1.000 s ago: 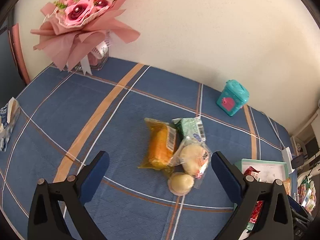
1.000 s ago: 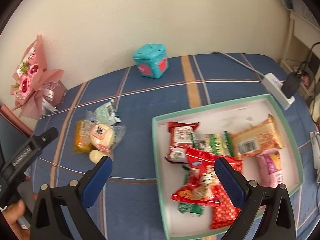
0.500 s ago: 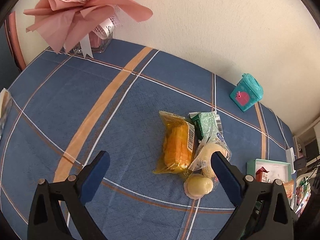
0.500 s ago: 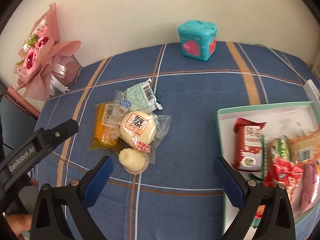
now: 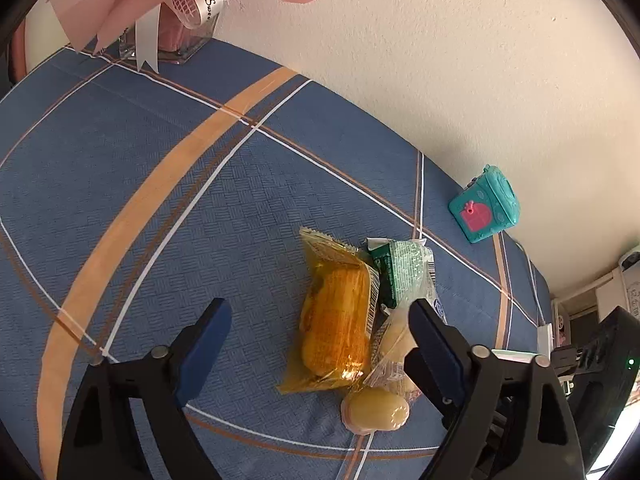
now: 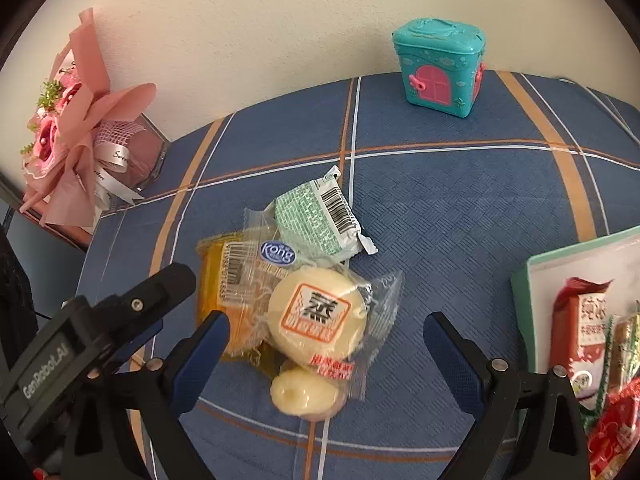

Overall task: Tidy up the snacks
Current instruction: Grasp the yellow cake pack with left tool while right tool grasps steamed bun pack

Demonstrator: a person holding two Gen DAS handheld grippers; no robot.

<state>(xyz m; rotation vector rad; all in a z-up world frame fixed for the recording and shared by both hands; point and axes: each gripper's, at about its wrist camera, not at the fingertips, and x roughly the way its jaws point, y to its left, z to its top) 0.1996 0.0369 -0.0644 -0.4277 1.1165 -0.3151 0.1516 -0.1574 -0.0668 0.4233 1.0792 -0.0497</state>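
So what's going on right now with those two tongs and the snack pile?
Left tongs closing around the orange cake, not gripping yet. Right tongs open, empty, over the round bun. Four snacks piled on the cloth, tray beside. Nothing in the way.

A home: plaid tablecloth (image 6: 440, 208), pink bouquet (image 6: 76, 132) and toy house box (image 6: 440, 68) against a wall.
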